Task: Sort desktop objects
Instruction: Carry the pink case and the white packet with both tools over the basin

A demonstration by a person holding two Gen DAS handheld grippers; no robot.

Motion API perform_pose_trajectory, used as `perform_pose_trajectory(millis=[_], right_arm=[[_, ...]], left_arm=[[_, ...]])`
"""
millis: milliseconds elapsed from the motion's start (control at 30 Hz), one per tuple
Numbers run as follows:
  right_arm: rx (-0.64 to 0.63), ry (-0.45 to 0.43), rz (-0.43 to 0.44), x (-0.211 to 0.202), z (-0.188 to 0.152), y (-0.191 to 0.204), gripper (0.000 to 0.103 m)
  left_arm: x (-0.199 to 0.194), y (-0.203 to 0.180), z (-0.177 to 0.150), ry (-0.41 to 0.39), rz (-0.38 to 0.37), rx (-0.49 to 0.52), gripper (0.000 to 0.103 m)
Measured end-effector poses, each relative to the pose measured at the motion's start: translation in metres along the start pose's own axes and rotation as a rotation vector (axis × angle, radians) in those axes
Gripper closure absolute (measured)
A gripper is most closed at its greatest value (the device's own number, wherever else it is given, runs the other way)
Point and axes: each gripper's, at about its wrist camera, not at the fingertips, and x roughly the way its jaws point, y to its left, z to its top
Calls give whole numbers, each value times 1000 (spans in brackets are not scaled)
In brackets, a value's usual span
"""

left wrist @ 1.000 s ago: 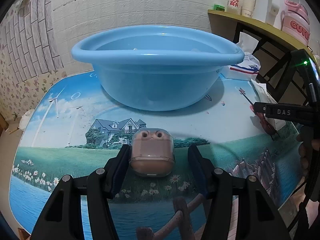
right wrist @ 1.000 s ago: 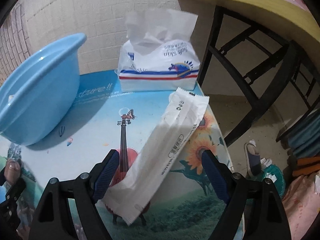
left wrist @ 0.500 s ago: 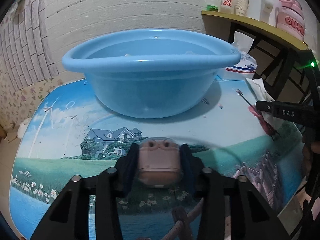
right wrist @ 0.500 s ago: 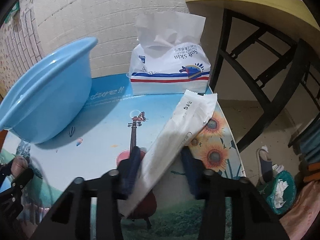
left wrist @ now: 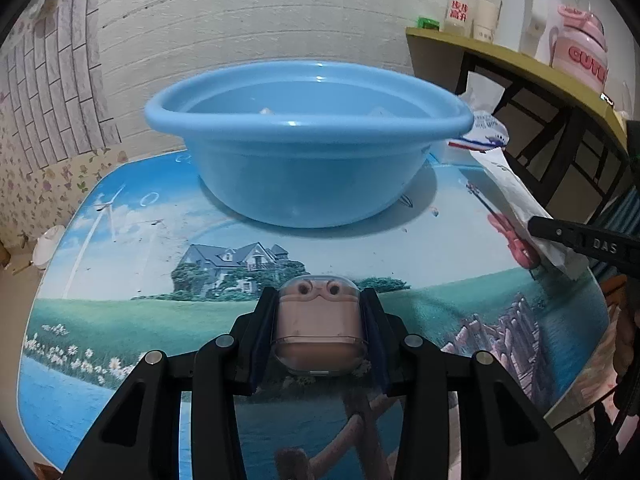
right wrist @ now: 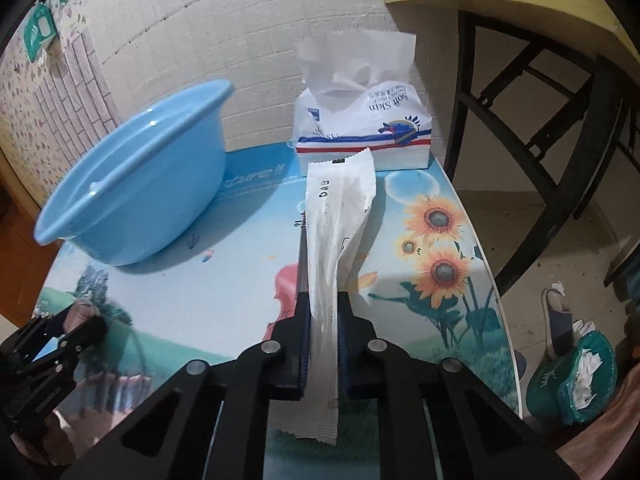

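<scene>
My left gripper (left wrist: pixel 318 320) is shut on a small pinkish-brown earbud case (left wrist: pixel 318 330) with a clear lid, held just above the picture-printed table. A blue plastic basin (left wrist: pixel 308 136) stands straight ahead of it. My right gripper (right wrist: pixel 324 312) is shut on a long white sachet (right wrist: pixel 338 232), lifted off the table and pointing toward a tissue pack (right wrist: pixel 362 128). The basin (right wrist: pixel 136 196) sits to the right gripper's left. The sachet also shows in the left wrist view (left wrist: pixel 516 200), clamped by the right gripper's finger.
A yellow shelf (left wrist: pixel 516 60) with a pink jug (left wrist: pixel 580 42) and bottles stands at the right on a black frame (right wrist: pixel 532 92). The table edge (right wrist: pixel 496 280) drops to the floor at the right, with a slipper (right wrist: pixel 558 316) and a green bin (right wrist: pixel 572 380) below.
Both grippers closed from open: the left on the earbud case, the right on the sachet. Both objects have been lifted off the table, and the sachet has turned to point straight ahead.
</scene>
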Motion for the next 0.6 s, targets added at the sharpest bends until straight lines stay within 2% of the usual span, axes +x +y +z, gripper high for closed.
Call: perform_pose_trajectory(millis=[600], right_arm=[[-1, -107, 69, -67, -1, 22, 91]], left_arm=[[-60, 9, 1, -93, 9, -26, 64]])
